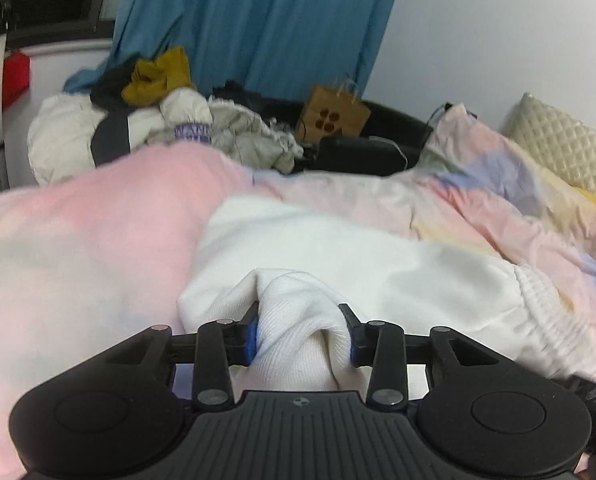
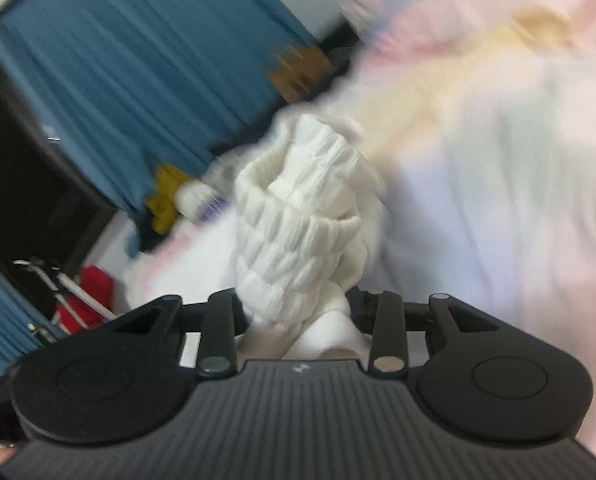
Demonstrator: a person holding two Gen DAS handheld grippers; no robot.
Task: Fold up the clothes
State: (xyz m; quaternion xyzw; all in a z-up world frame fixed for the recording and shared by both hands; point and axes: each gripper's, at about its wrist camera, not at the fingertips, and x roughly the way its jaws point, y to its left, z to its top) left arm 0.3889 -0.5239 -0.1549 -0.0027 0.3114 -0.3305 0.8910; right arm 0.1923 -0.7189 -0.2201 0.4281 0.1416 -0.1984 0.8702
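— Both grippers, left (image 1: 299,334) and right (image 2: 298,312), pinch your white garment (image 1: 377,264) over the pastel duvet (image 1: 78,240).
— Folded yet?
— No; it looks bunched, every fold remaining.

White garment (image 1: 337,256) soft ribbed knit cloth; duvet (image 1: 78,240) smooth cotton; bag (image 1: 333,114) matt brown paper.
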